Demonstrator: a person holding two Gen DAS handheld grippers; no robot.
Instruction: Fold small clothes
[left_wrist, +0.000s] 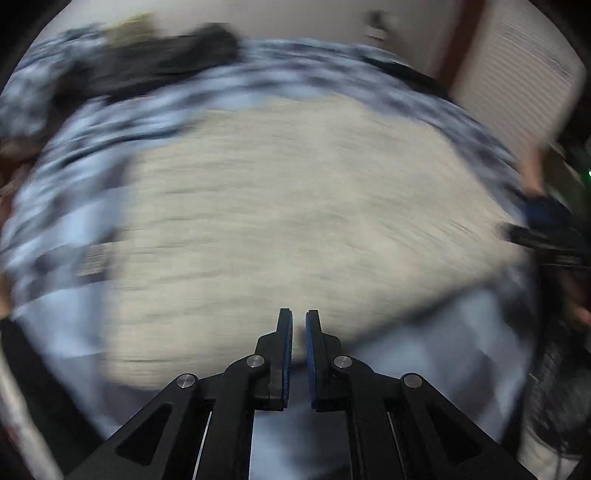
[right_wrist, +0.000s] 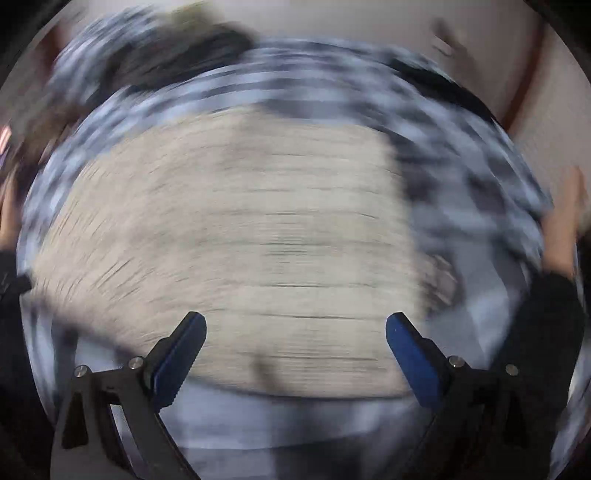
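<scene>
Although heavy blur smeared the left wrist view, the left gripper (left_wrist: 299, 321) showed clearly at the bottom centre, its jaws drawn almost together with only a thin slit between the blue pads and nothing caught in it. Behind the fingertips, a pale beige cloth (left_wrist: 295, 229) filled the middle of the frame, lying on a blue-and-white patterned cover (left_wrist: 92, 155) that ringed it on the left, top and bottom. A dark heap (left_wrist: 155, 62) sat on that cover at the upper left. At the right edge, a dark blurred shape that may have been the other gripper could not be made out.

From the right wrist view, the right gripper (right_wrist: 295, 328) stood at the bottom with its jaws spread wide, holding nothing. The beige cloth (right_wrist: 240, 240) lay between and beyond the fingers, across the centre and left. The patterned cover (right_wrist: 461, 177) showed along the top and right, the dark heap (right_wrist: 184, 48) at the upper left.
</scene>
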